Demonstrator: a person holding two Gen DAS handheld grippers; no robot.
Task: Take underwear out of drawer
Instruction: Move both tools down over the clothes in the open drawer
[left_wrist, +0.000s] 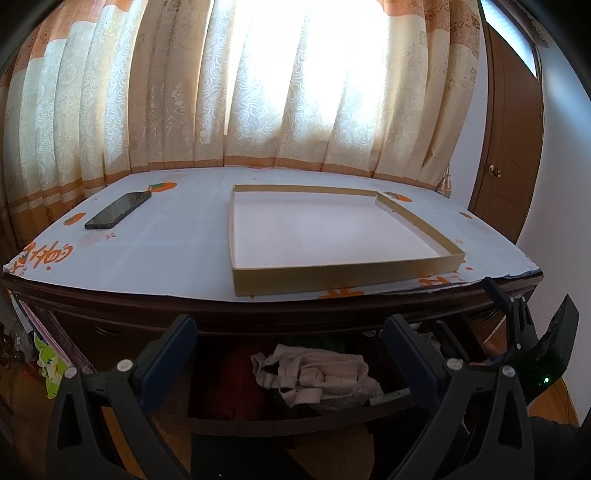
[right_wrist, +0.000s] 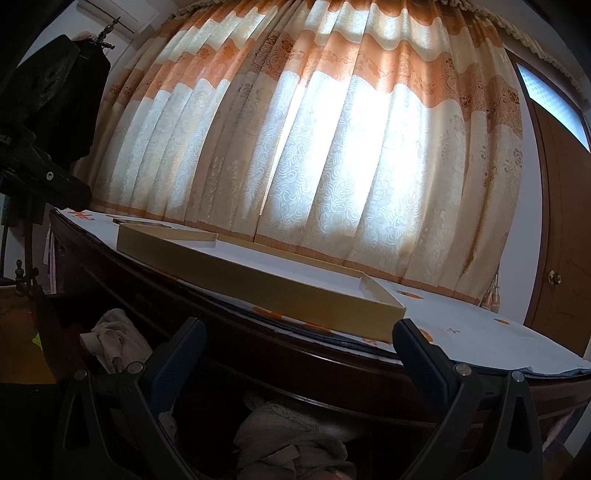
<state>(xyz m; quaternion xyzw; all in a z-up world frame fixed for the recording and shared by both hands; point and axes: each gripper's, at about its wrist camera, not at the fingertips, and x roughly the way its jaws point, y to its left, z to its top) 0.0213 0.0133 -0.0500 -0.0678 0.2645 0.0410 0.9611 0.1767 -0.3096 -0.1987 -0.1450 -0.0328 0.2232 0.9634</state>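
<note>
Left tongs (left_wrist: 291, 332) and right tongs (right_wrist: 299, 336) both gaped apart — empty. Pale underwear (left_wrist: 314, 373) lay bunched in the open drawer (left_wrist: 295, 421) under the bench (left_wrist: 166, 240).

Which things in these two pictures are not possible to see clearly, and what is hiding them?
- Drawer contents, left wrist view: dark behind the pale cloth pile, so I cannot tell which piece is underwear.
- Cloth in the right wrist view: cut off by the bottom edge, in shadow.
- Phone, right wrist view: mostly hidden behind the shallow box.
</note>
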